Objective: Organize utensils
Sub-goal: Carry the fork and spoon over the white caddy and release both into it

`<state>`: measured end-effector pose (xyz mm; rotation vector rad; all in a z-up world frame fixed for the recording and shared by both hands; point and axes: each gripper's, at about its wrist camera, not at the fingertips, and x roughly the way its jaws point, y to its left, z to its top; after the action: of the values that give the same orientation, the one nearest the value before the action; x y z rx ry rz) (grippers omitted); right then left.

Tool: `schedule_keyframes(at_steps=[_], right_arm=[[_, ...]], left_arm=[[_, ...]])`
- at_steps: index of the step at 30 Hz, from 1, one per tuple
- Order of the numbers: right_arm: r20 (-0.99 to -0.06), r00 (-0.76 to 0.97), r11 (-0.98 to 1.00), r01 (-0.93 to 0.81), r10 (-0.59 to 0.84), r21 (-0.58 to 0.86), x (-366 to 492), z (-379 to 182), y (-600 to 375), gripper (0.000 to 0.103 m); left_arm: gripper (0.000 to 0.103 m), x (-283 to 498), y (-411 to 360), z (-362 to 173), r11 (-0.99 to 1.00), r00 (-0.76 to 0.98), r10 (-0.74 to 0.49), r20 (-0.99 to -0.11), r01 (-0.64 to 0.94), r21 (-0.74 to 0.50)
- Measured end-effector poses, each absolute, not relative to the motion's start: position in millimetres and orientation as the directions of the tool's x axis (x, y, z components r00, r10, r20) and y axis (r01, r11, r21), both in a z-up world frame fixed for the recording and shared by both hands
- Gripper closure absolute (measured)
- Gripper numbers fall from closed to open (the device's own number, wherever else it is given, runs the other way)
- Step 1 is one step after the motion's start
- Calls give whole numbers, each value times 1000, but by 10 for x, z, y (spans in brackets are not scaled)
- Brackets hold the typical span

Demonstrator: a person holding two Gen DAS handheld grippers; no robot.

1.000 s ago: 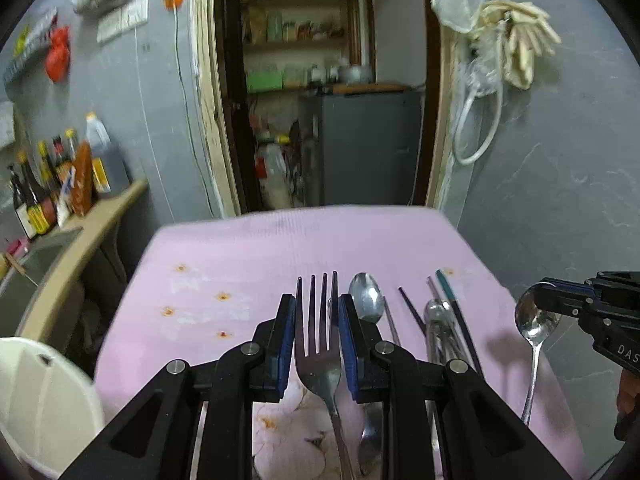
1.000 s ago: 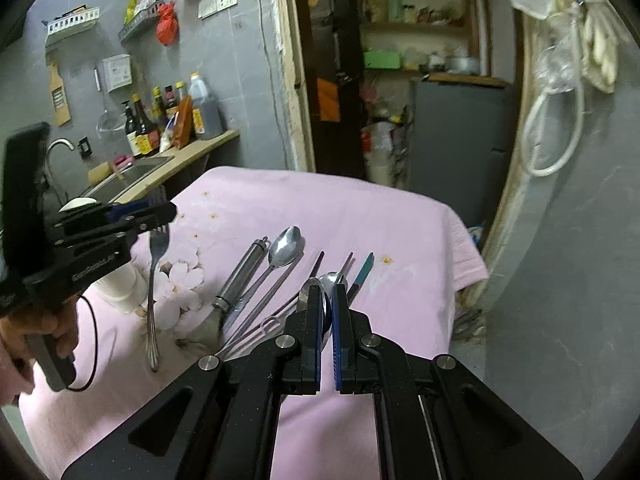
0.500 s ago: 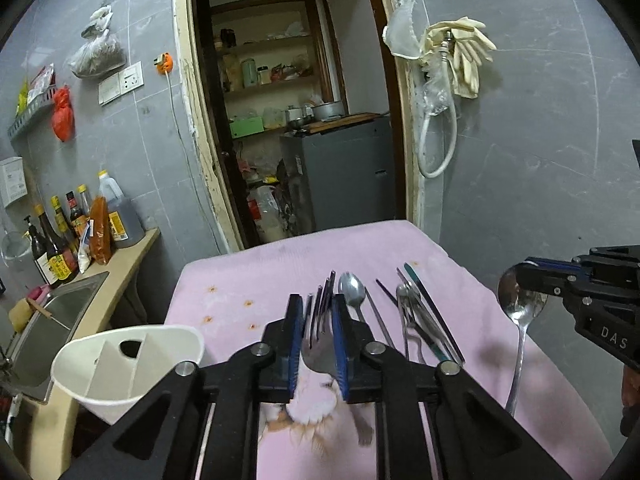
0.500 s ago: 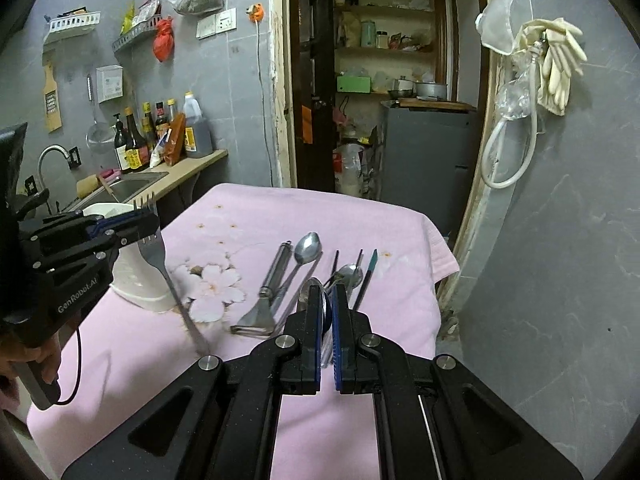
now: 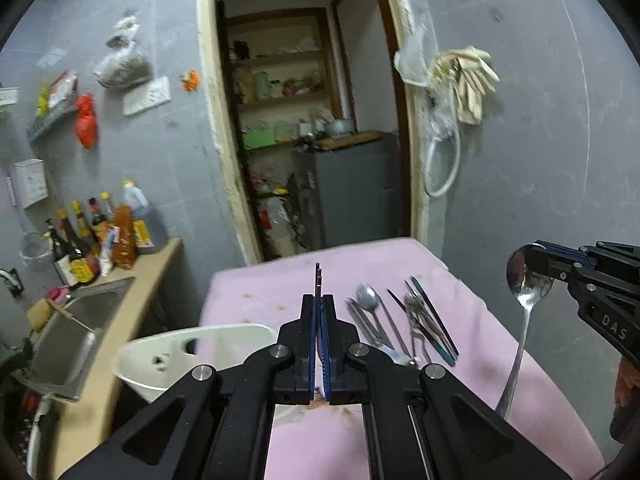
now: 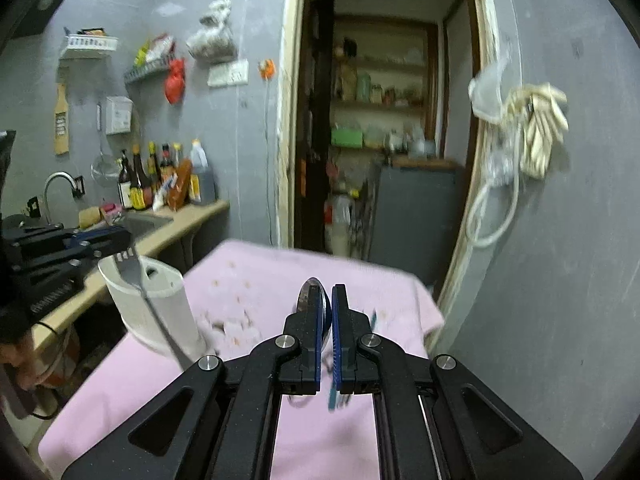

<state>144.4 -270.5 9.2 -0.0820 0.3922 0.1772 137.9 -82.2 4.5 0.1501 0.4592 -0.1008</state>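
My left gripper (image 5: pixel 318 299) is shut on a steel fork (image 5: pixel 317 276), seen edge-on with its tines sticking out past the pads. In the right wrist view this left gripper (image 6: pixel 120 237) holds the fork (image 6: pixel 134 270) above a white utensil holder (image 6: pixel 160 304), handle hanging down. My right gripper (image 6: pixel 329 300) is shut on the bowl of a steel spoon (image 6: pixel 309 295). From the left wrist view the right gripper (image 5: pixel 534 254) holds the spoon (image 5: pixel 528 284) in the air at the right, handle dangling over the pink tablecloth (image 5: pixel 500 340). The holder (image 5: pixel 180 356) stands low at the left.
Several more utensils (image 5: pixel 420 320), among them a spoon (image 5: pixel 367 298), lie in a row on the cloth. A counter with a sink (image 5: pixel 76 328) and bottles (image 5: pixel 100 236) runs along the left. A doorway (image 5: pixel 312 140) lies ahead; a grey wall (image 5: pixel 540 140) with hanging gloves stands on the right.
Both grippers have risen with the fork and the spoon. The left jaws closed tighter and the fork turned from flat to edge-on. The white holder has come nearer on the left.
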Motion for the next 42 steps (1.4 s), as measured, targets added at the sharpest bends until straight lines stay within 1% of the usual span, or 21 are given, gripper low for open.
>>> schedule_keyframes(at_steps=[5,8,11,16,20,24,32,36,42], right_arm=[[-286,935,970,-235,208,-62,1525,431,-2425,99],[-233,942,963,-262,241,-64,1644,592,-2216,99],[-180,947,957,-281,265,-71,1761,716,-1989,99],[-98,960,955,-274,264,-113,1930,830,-1548,99],[-60,968,951,-252,245,-182,2048,759,-1201,99],[-69,966,934,-258,249,-246,2117,632,-951,99],[-144,957,894,-286,251,-345,2267,219,-627,99],[-204,943,889,-319,263,-329,2318,50,-586,99],[-280,918,896,-355,281,-265,2389,-145,-679,99]], left_arm=[[100,1223,-456,438,992,914,-14,-406,63,106],[100,1202,-172,654,995,918,41,-395,-2,101],[100,1200,137,822,993,925,101,-366,-75,87],[100,1289,536,898,973,921,227,-316,-198,122],[100,1497,794,827,953,903,295,-314,-254,165],[100,1708,928,694,942,886,321,-334,-262,208],[100,1965,907,362,934,868,326,-374,-235,270],[100,2026,831,204,938,860,311,-404,-208,278],[100,2044,778,10,959,851,255,-460,-163,231]])
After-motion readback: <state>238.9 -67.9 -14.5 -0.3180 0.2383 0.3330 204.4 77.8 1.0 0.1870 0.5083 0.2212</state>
